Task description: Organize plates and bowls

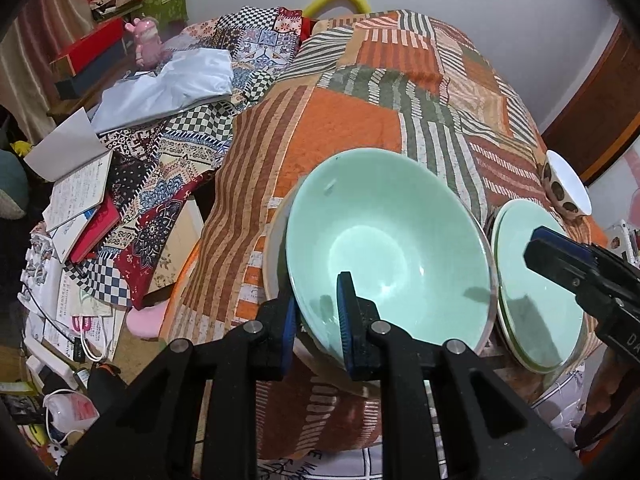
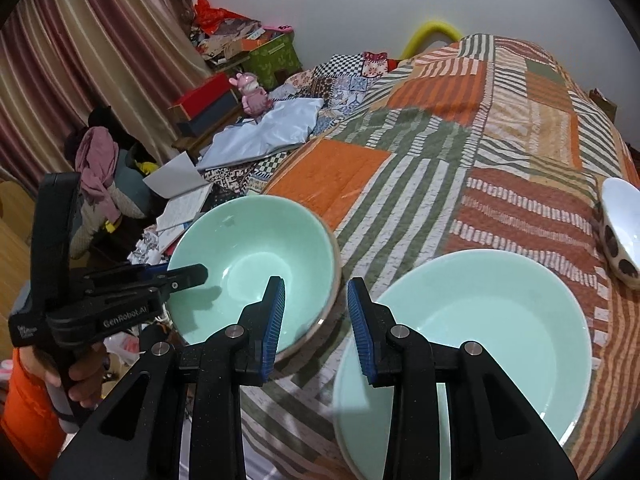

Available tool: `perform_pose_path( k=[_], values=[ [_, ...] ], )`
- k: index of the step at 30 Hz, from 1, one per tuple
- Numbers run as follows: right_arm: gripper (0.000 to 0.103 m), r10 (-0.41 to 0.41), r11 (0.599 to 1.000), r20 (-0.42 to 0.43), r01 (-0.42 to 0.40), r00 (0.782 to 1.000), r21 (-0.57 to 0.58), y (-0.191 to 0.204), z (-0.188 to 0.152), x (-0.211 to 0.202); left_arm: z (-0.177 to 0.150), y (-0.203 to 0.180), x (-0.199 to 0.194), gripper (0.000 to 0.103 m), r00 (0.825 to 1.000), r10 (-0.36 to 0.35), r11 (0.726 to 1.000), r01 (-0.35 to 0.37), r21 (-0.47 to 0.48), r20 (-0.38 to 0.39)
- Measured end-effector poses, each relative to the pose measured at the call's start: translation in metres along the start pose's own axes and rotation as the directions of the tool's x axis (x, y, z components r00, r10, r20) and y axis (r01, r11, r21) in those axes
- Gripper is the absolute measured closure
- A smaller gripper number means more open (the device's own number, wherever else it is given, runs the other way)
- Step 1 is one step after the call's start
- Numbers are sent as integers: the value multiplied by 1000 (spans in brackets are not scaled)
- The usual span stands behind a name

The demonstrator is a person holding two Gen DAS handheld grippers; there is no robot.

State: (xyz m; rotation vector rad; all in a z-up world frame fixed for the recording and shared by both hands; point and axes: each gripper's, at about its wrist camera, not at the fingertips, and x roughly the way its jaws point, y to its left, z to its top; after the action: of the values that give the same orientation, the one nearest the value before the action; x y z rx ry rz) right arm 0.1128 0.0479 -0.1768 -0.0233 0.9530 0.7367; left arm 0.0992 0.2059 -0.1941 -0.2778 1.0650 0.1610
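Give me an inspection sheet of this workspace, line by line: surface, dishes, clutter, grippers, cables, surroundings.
Surface: patchwork quilt in orange, green and striped patches.
Job's things: large green bowl, its near rim between the left gripper's fingers; a second green bowl beside it, with another rim showing under it in the left wrist view; spotted white bowl tilted farther back.
Clutter: open notebook, pale blue cloth, pink figurine, boxes by the wall.
Grippers: left gripper shut on the large bowl's rim; right gripper open, holding nothing, over the quilt between the bowls.
Cables: white cord on the floor.
Surroundings: striped curtain, white wall.
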Motion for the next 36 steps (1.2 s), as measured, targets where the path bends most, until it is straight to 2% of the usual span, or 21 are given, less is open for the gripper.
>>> perform_pose_path(
  k=[2, 3, 5, 8, 15, 17, 19, 25, 28, 36],
  values=[
    [72, 1, 1000, 7, -1, 1000, 0, -4, 0, -5, 4, -1, -3, 71, 1000, -1, 1000, 0, -6, -10],
    [72, 3, 1000, 13, -3, 1000, 0, -7, 0, -8, 5, -1, -5, 68, 1000, -3, 1000, 3, -10, -5],
    [72, -3, 1000, 28, 3, 1000, -3, -11, 0, -15, 8, -4, -15, 59, 999, 12, 1000, -12, -9, 30],
    [72, -24, 1000, 64, 24, 998, -3, -19, 2, -27, 14, -14, -34, 50, 996, 19, 1000, -21, 19, 89],
    [69, -66, 998, 135, 65, 989, 8, -46, 7, -60, 22, -49, -54, 48, 989, 1, 998, -10, 56, 145],
    [68, -84, 996, 155, 82, 984, 18, -58, 8, -72, 25, -63, -57, 43, 987, -22, 997, 10, 74, 160],
    [65, -103, 995, 172, 99, 980, 30, -69, 7, -83, 29, -79, -58, 43, 984, -32, 996, 16, 91, 176],
    [59, -175, 984, 220, 163, 960, 73, -106, 4, -114, 43, -126, -57, 43, 977, -79, 990, 53, 134, 196],
    [54, -212, 976, 235, 192, 949, 104, -125, 2, -127, 49, -150, -56, 38, 973, -98, 983, 63, 171, 207],
    [53, -282, 954, 251, 242, 926, 179, -172, -5, -148, 65, -207, -42, 35, 972, -134, 965, 84, 250, 192]
  ],
)
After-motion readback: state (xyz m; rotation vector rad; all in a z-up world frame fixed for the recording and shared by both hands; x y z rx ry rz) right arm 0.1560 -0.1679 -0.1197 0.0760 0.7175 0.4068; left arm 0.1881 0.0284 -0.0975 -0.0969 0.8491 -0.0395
